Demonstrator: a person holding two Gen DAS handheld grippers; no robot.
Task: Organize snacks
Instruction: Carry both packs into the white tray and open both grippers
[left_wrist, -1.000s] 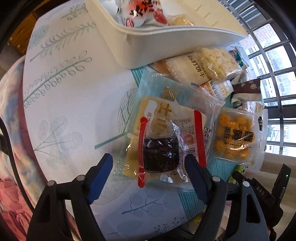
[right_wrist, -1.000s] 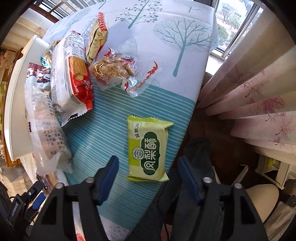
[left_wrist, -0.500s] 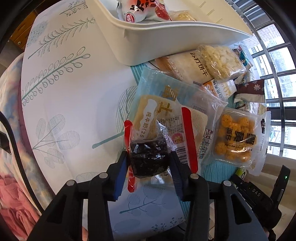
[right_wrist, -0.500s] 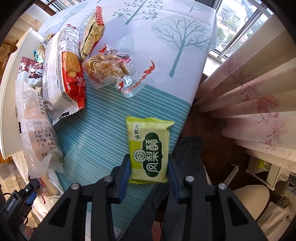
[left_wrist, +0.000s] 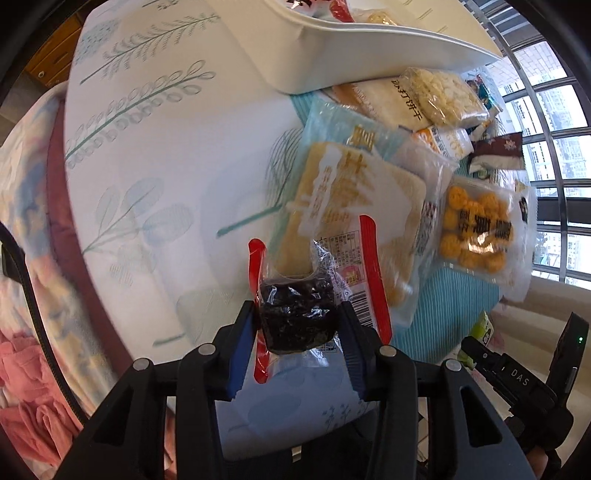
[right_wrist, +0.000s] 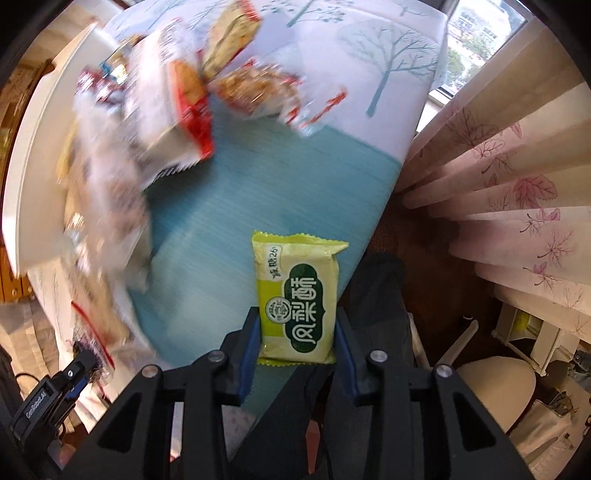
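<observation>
A second ago both pairs of jaws stood spread over packets lying on the counter; now each has closed and begun to lift, so two snacks are picked at once. The left gripper (left_wrist: 297, 328) pinches the small clear red-edged packet of dark dried fruit (left_wrist: 298, 320) by its bulging middle, blue pads against both sides, clear of the cloth-covered counter (left_wrist: 155, 155). The right gripper (right_wrist: 297, 334) pinches the yellow-green pineapple-cake wrapper (right_wrist: 298, 299) by its lower half (the upper end sticks forward). Next, I judge, comes the white plastic bin (left_wrist: 332, 55).
</observation>
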